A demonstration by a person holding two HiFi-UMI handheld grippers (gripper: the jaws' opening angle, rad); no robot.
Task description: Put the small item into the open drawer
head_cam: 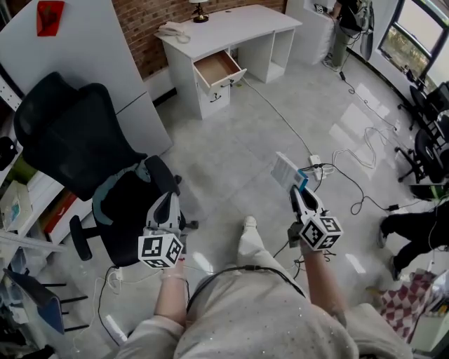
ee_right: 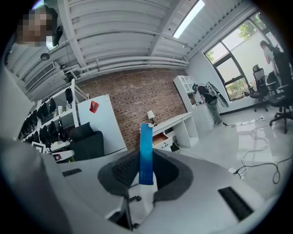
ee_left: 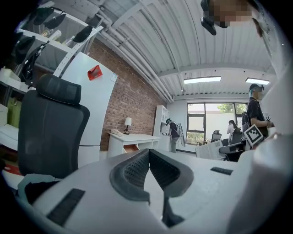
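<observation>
The small box [head_cam: 285,170] sits clamped edge-on in the right gripper [head_cam: 295,191], held well apart from the white desk [head_cam: 231,24], while the left gripper [head_cam: 165,209] hangs with its jaws pressed together on nothing. The open drawer [head_cam: 217,68] waits across the room: the pickup looks done, with the approach and the drop inside yet to come

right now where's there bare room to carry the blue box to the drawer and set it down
The floor between the office chair and the cables is bare up to the desk. The open drawer looks empty, and the desk's top right of the lamp is free. Crowded: the cable side.
</observation>
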